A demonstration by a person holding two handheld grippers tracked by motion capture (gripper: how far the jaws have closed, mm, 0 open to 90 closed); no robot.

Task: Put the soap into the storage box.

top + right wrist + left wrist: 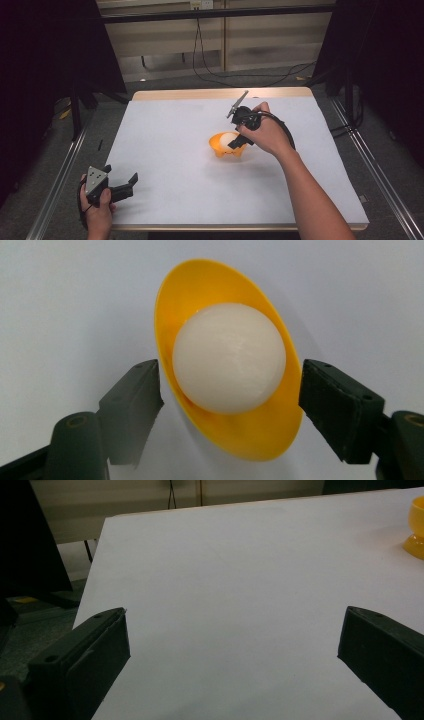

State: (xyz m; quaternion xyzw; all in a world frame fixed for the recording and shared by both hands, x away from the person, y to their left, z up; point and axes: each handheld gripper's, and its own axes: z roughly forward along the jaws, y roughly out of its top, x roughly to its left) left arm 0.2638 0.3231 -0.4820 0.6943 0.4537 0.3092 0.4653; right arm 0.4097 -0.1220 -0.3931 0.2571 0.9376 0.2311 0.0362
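Two tongs in play: the right gripper point(230, 385) clamps the yellow cup point(250, 440) across its rim, with the white ball point(229, 362) nested between the jaws, likely so both lift together. The left gripper point(232, 630) waits well apart, jaws spread and empty. No labels or writing readable.

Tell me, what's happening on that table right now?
Left gripper open, idle. Right gripper shut on yellow cup, white ball inside. Nothing blocking.
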